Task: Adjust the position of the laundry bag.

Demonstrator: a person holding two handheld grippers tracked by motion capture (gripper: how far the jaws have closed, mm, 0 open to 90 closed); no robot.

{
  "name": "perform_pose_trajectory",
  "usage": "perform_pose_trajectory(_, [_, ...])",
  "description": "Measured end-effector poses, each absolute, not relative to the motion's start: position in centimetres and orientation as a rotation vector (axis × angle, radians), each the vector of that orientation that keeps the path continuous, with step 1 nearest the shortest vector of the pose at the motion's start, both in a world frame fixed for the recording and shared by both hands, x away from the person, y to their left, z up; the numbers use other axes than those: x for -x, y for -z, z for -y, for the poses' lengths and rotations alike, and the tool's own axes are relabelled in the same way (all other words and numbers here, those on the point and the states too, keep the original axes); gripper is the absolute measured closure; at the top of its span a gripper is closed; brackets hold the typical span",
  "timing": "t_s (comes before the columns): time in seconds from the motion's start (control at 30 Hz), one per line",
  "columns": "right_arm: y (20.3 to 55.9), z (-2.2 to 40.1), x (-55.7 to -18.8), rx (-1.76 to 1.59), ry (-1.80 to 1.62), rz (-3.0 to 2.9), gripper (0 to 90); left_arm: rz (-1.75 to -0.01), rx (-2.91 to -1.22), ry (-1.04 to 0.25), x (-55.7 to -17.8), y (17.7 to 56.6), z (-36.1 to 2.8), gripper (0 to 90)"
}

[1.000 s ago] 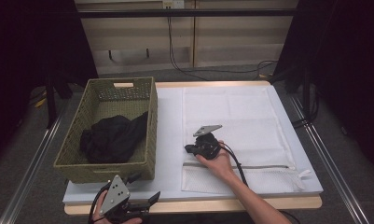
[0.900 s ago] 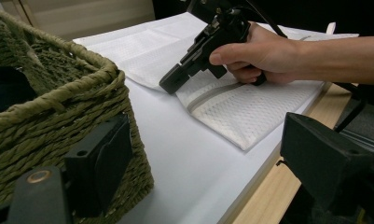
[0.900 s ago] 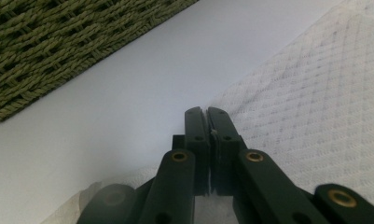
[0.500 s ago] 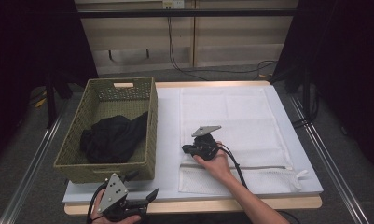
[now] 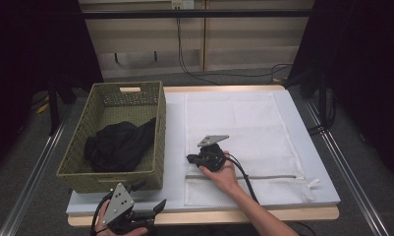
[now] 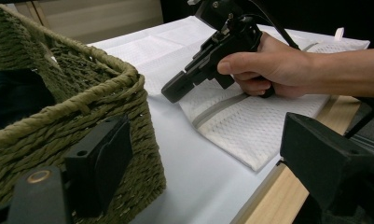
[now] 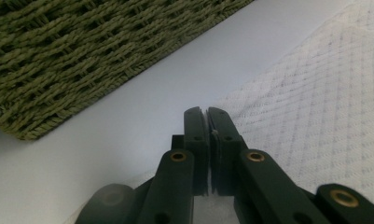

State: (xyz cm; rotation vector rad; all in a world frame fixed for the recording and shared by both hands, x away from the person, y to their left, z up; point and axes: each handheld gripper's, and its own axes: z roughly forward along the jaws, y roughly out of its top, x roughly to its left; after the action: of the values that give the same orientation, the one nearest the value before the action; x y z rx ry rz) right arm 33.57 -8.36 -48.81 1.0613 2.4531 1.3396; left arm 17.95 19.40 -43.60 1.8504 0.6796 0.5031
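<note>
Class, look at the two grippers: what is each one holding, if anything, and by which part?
The right gripper is shut at the left edge of the white mesh bag; a sliver shows between its fingers, likely the zipper pull. The left gripper is open, holding nothing.

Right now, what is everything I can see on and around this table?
Woven green basket: one, olive, table's left side.
Black cloth: one, bundled inside the basket.
White mesh laundry bag: one, flat right of the basket, grey zipper near its front edge.
White table mat: one, under everything.
Left tongs: black, open, at the front edge near the basket's corner.
Right tongs: black, shut, on the bag's left edge, possibly pinching a bit of it.
</note>
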Motion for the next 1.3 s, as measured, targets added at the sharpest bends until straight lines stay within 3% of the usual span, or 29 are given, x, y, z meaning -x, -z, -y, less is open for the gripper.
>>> perform_pose_trajectory(1.3, [48.6,4.4,-33.1,-1.031,-1.396,-2.54,85.8,-0.692,-1.85,-0.503,-17.8,43.7,-19.7,16.6])
